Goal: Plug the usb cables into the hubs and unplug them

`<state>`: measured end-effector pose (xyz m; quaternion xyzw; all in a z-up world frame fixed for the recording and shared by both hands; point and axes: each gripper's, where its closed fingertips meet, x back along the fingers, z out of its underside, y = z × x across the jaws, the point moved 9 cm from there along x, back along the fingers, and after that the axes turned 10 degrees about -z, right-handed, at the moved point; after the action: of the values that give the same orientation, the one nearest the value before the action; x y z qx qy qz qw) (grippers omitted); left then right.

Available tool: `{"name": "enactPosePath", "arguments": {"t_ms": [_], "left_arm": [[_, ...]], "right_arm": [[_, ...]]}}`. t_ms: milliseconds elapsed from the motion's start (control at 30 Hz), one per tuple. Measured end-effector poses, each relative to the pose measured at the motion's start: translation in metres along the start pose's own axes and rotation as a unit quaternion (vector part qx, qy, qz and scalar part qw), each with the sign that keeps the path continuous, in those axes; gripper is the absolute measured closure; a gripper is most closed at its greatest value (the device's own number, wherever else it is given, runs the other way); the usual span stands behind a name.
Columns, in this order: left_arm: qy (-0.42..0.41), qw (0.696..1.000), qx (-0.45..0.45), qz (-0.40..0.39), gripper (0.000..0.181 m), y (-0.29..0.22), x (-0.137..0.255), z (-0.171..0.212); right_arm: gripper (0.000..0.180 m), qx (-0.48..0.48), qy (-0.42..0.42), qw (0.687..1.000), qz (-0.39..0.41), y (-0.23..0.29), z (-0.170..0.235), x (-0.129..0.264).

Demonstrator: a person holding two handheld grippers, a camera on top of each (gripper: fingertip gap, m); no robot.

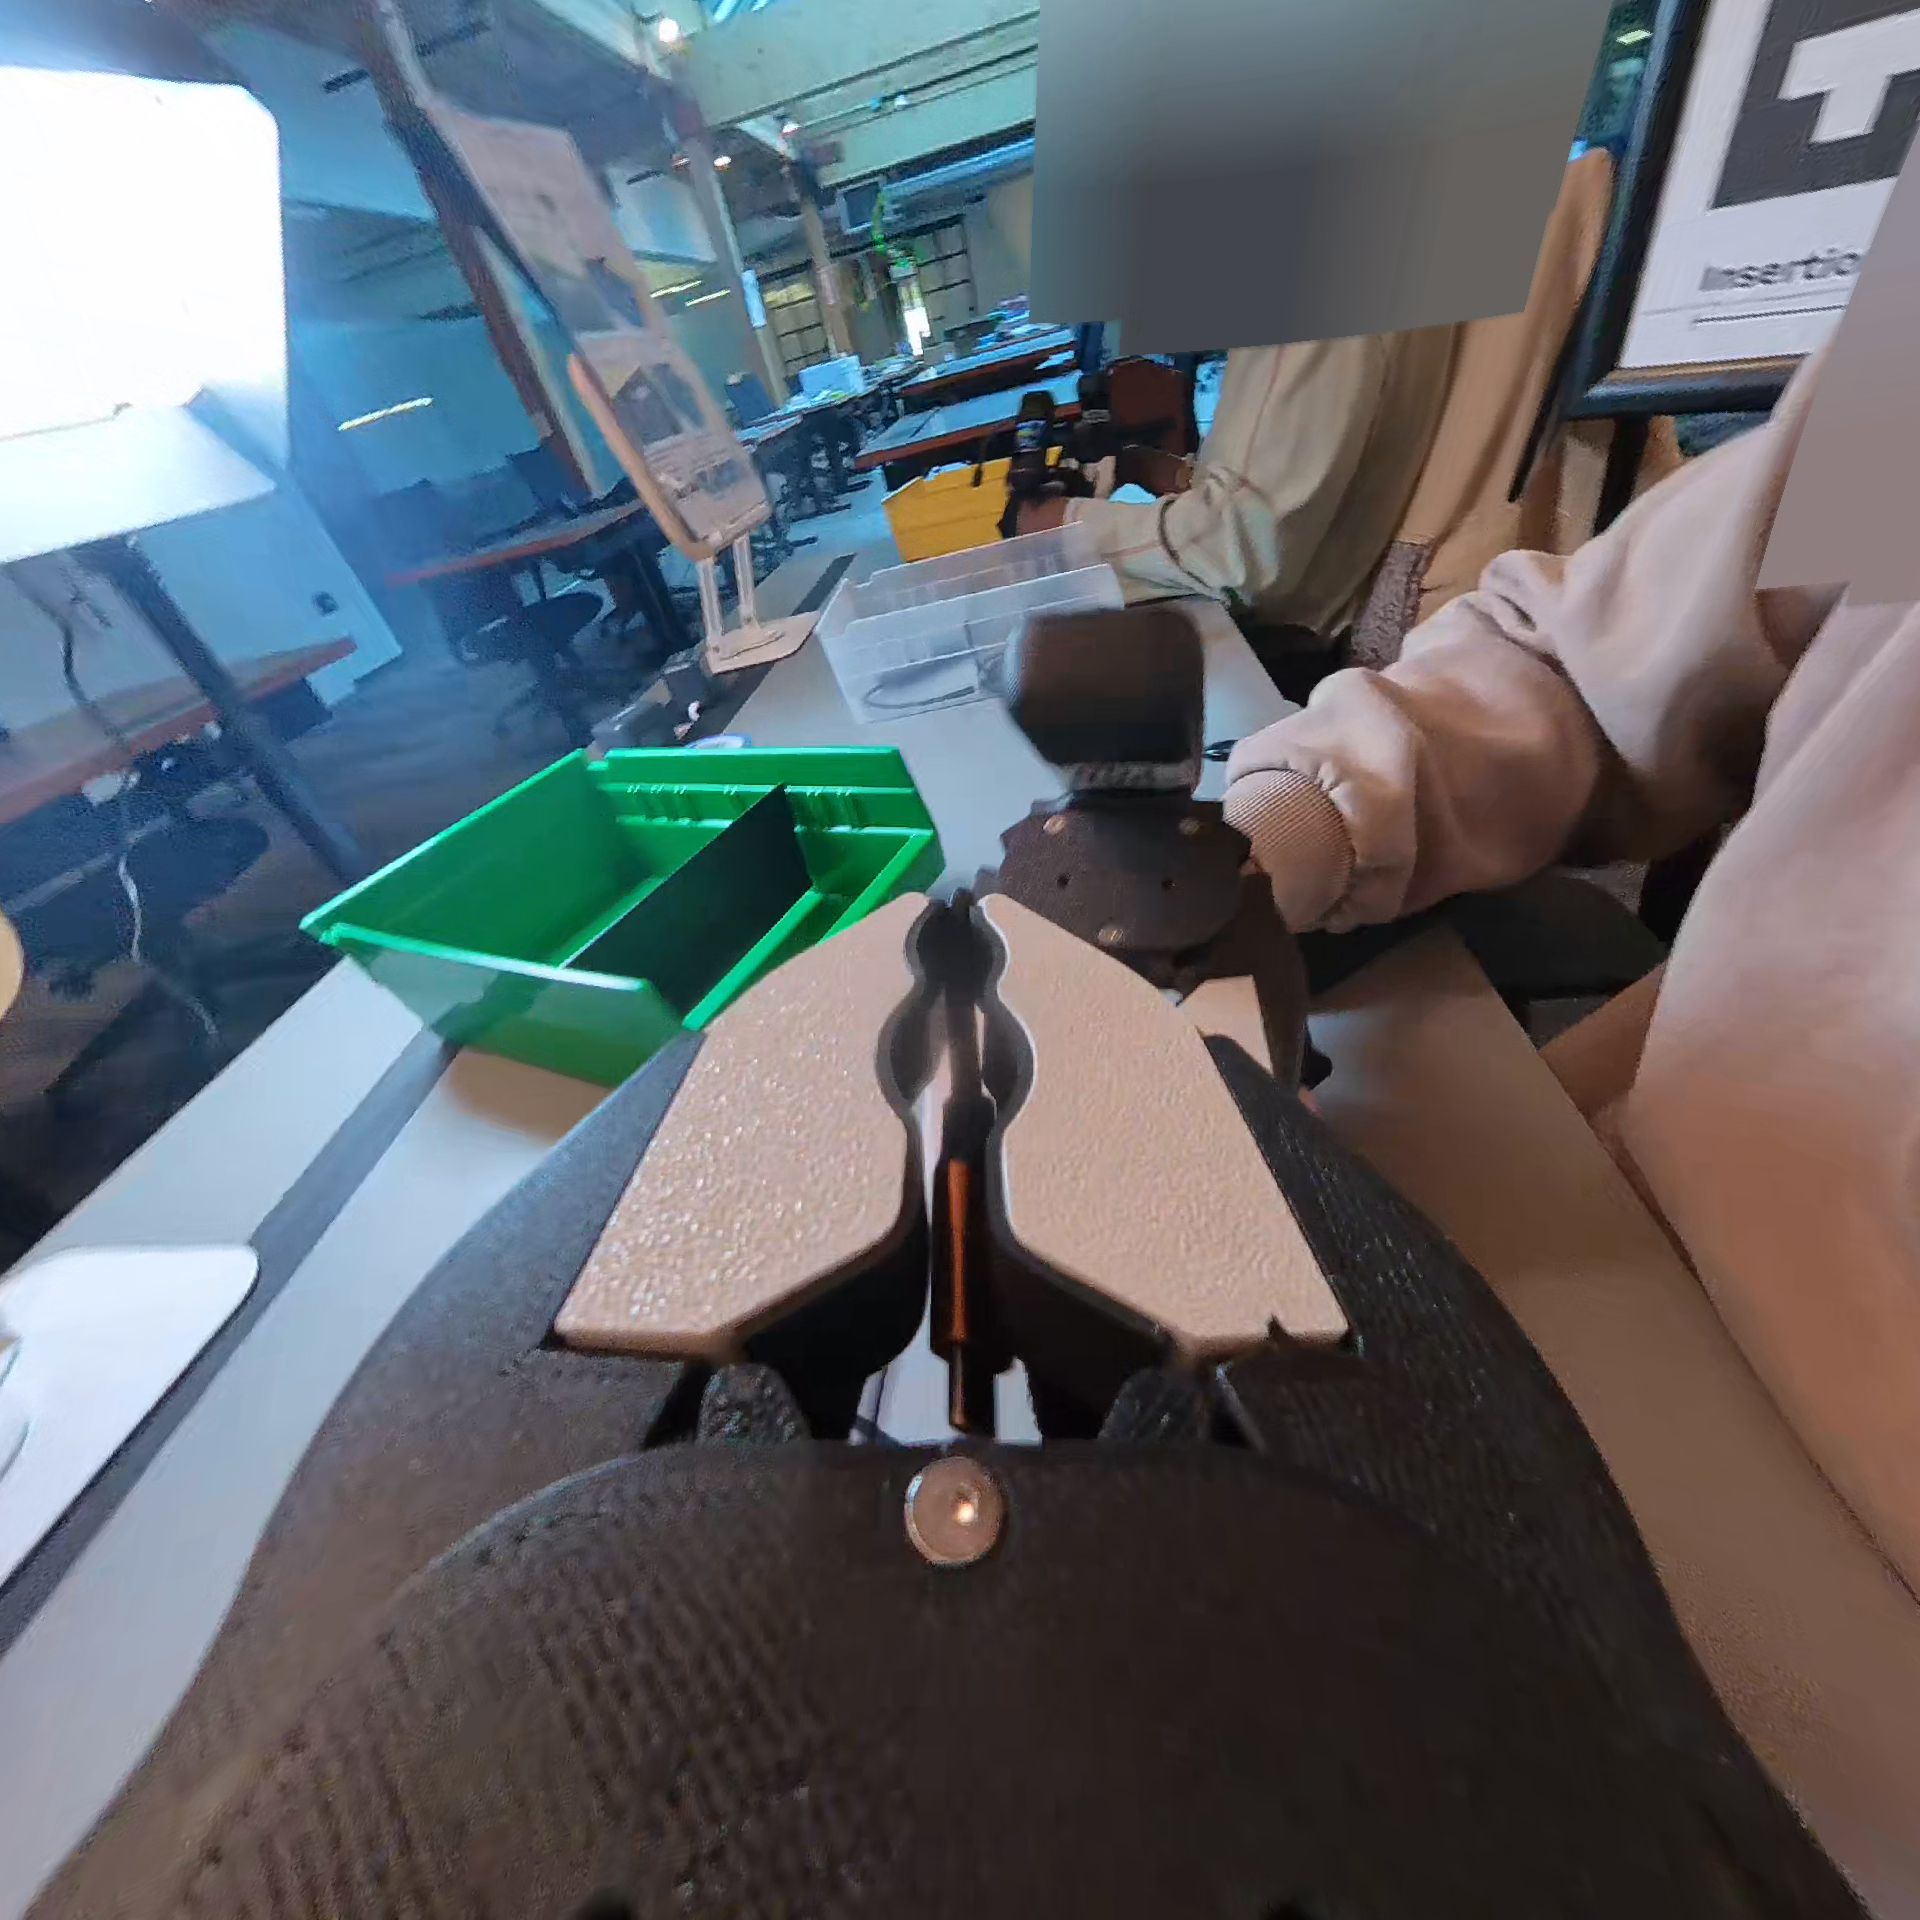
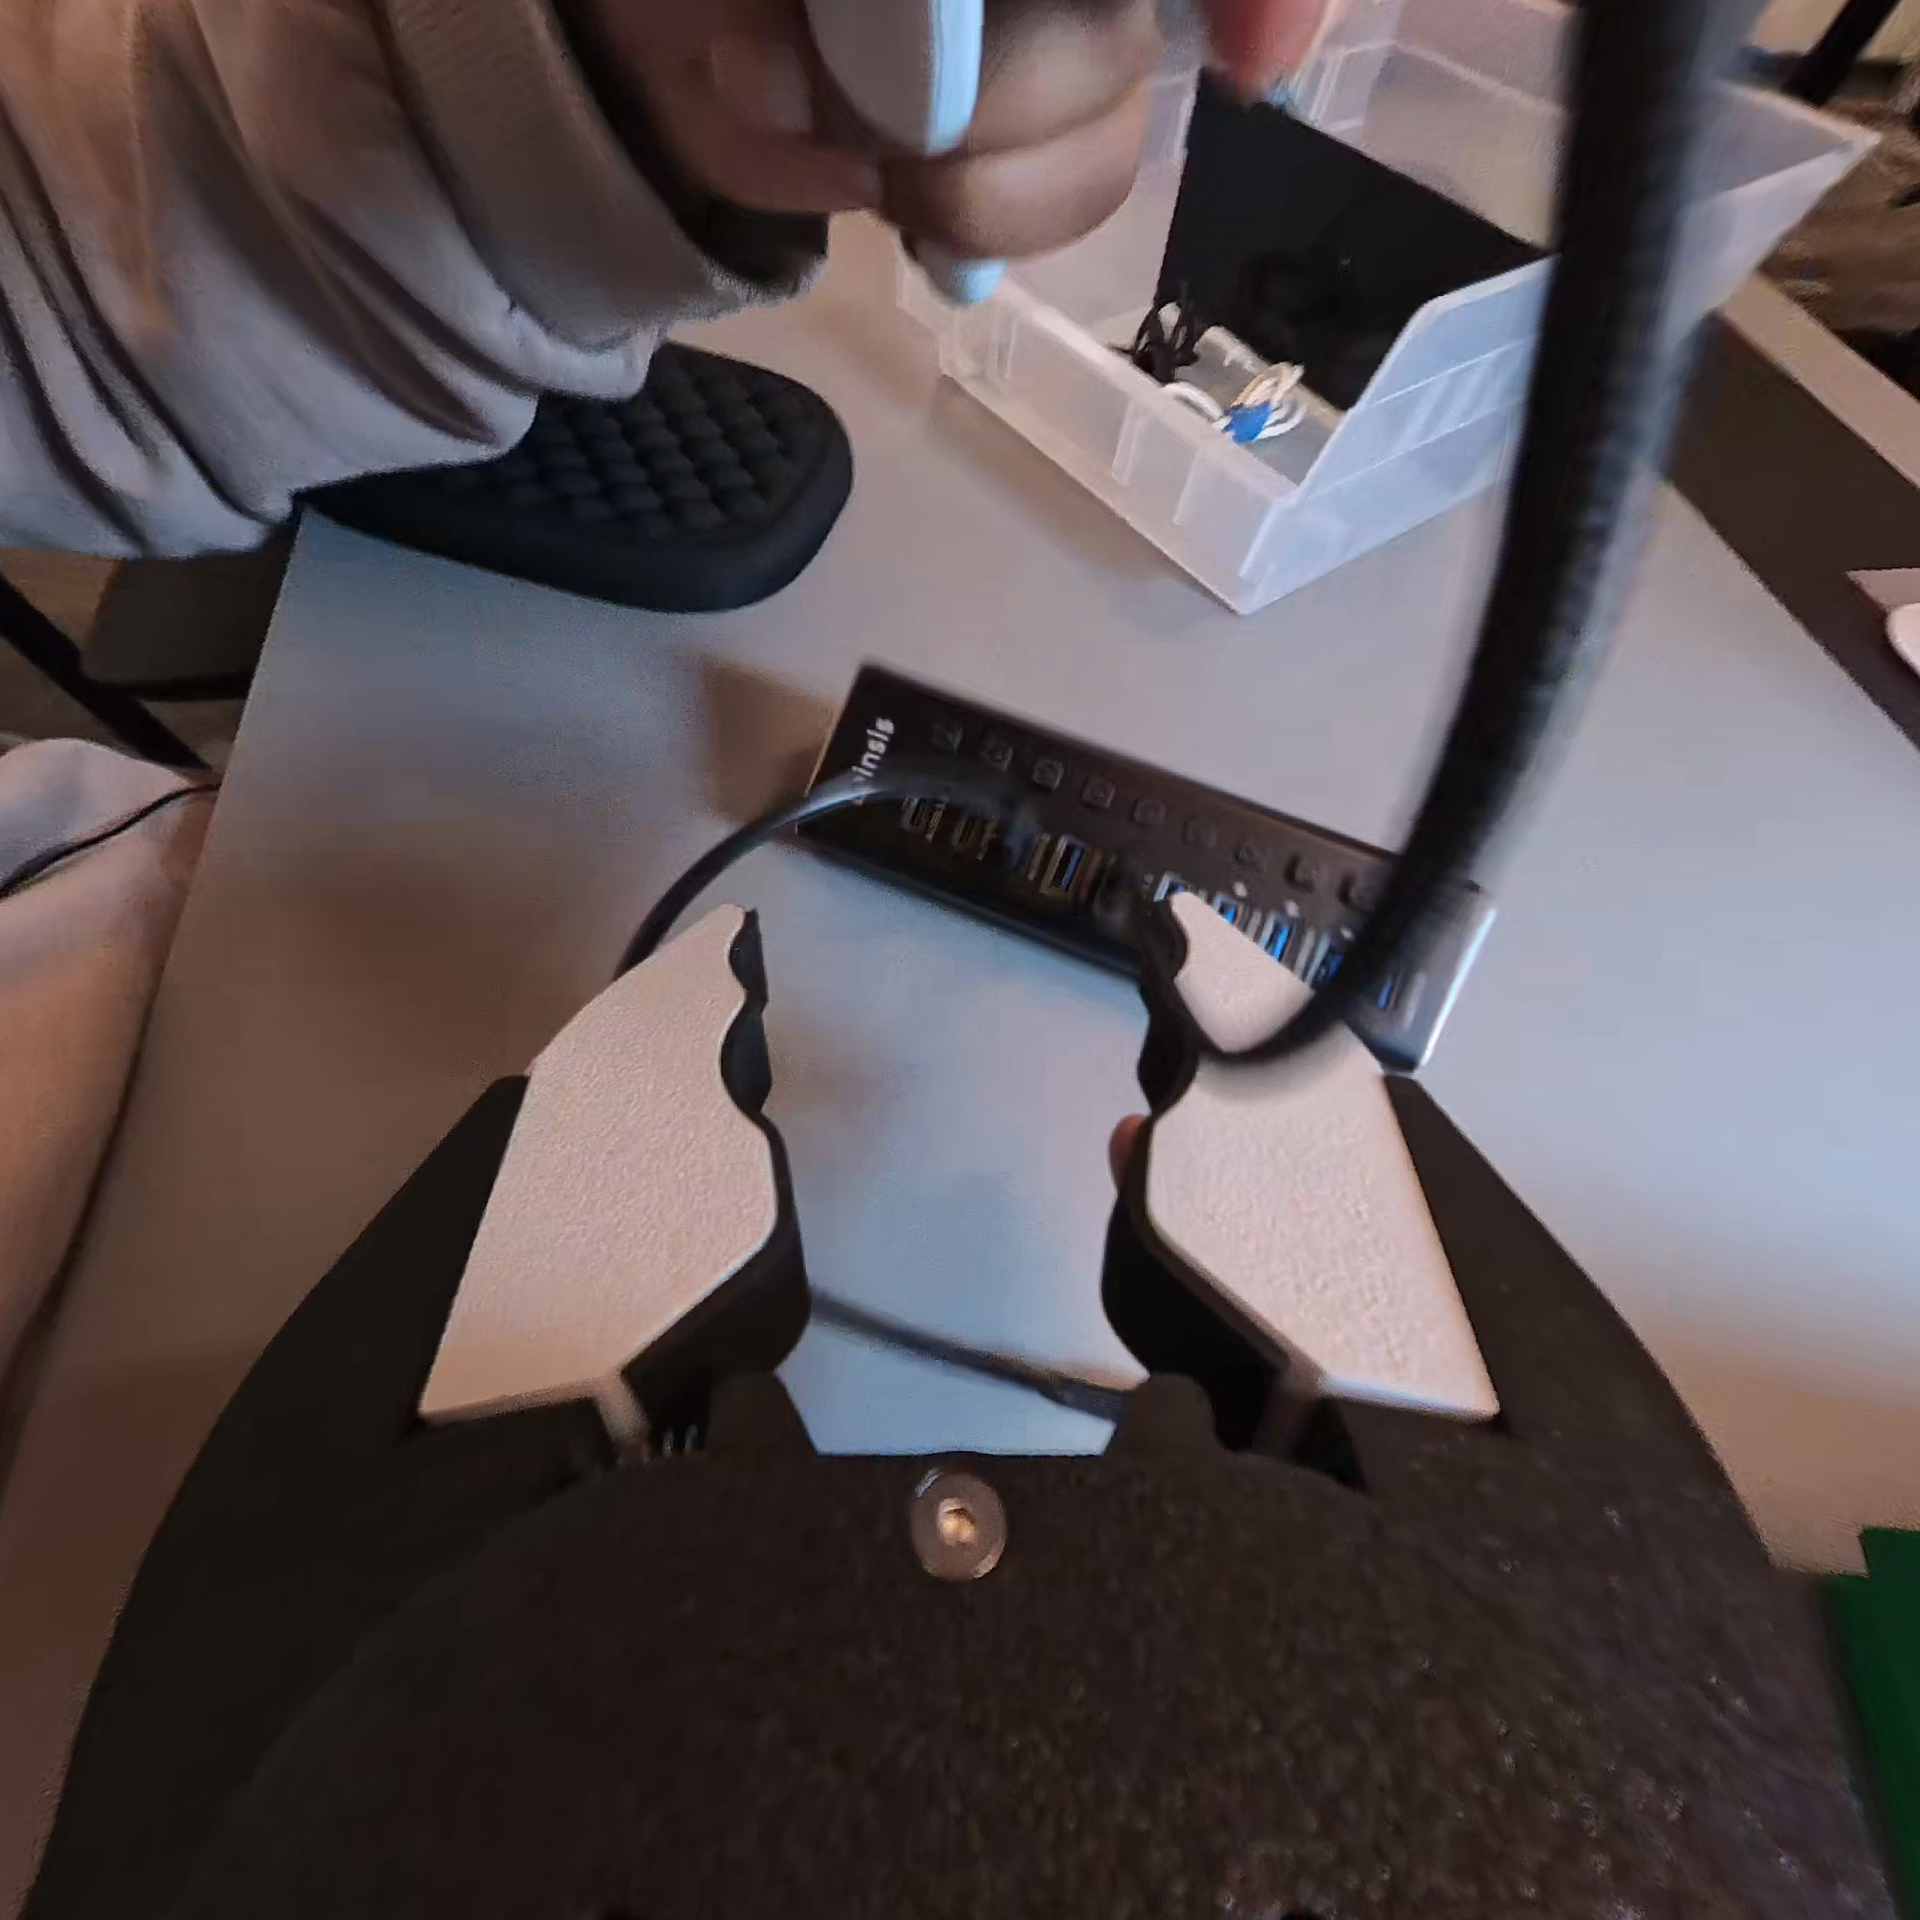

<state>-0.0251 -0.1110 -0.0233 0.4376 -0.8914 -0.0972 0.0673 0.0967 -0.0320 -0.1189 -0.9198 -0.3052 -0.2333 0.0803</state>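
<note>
Black multi-port hub (image 2: pixel 1132 862): lies flat near the middle of the grey bench (image 2: pixel 499 831), port row facing your right tongs (image 2: pixel 951 971). One thin black lead (image 2: pixel 727 862) appears seated at its left end; motion blur hides the plug itself.

Right tongs: spread wide, gripping nothing, held just short of the hub's front face.

Thick black braided cable (image 2: pixel 1538 623): hangs down from above, loops across the right finger of these tongs and passes in front of the hub's right ports. Which end is which cannot be told.

Left tongs (image 1: pixel 958 920): closed to the tips on a thin black cable (image 1: pixel 961 1049) that runs back between the fingers to a dark, orange-tinted plug body (image 1: pixel 954 1226).

Clear plastic bin (image 2: pixel 1403 416): far right part of the bench, holding more cables. Green bin (image 1: pixel 623 914): far edge in the left view, black divider, no contents visible.

Handling note: you likely need the right tongs on a plug shell, not on the cord. Square the plug to its port, push straight, and brace the hub so it does not slide. Lift the braided cable off your finger first; it may snag.
</note>
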Motion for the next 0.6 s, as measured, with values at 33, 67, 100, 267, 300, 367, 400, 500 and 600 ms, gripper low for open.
{"name": "enactPosePath", "arguments": {"t_ms": [33,67,100,267,300,367,400,500,600], "left_arm": [[0.004,1.000,0.012,-0.010,0.176,0.005,0.003,0.005],[0.006,1.000,0.022,-0.020,0.176,0.010,0.006,0.009],[0.008,0.999,0.030,-0.028,0.176,0.014,0.010,0.012],[0.006,0.998,0.039,-0.058,0.176,0.027,0.024,0.015],[0.005,0.998,0.039,-0.058,0.176,0.027,0.025,0.015],[0.003,0.998,0.037,-0.059,0.176,0.028,0.026,0.015],[0.000,0.998,0.035,-0.060,0.175,0.028,0.026,0.014],[-0.017,0.997,0.034,-0.073,0.155,0.030,0.034,0.009],[-0.031,0.995,0.039,-0.087,0.140,0.035,0.046,0.004]], "right_arm": [[0.113,-0.004,-0.014,1.000,0.000,-0.001,-0.001,0.002],[0.116,-0.014,-0.026,1.000,-0.004,-0.003,-0.002,0.004],[0.116,-0.024,-0.028,0.999,-0.006,-0.004,-0.001,0.006],[0.117,-0.043,-0.043,0.998,-0.005,-0.009,0.003,0.009],[0.117,-0.042,-0.044,0.998,-0.003,-0.009,0.003,0.009],[0.117,-0.040,-0.042,0.998,0.001,-0.011,0.003,0.009],[0.117,-0.041,-0.042,0.998,0.003,-0.012,0.003,0.009],[0.117,-0.046,-0.045,0.998,0.011,-0.015,0.005,0.012],[0.117,-0.050,-0.053,0.997,0.029,-0.019,0.008,0.017]]}}
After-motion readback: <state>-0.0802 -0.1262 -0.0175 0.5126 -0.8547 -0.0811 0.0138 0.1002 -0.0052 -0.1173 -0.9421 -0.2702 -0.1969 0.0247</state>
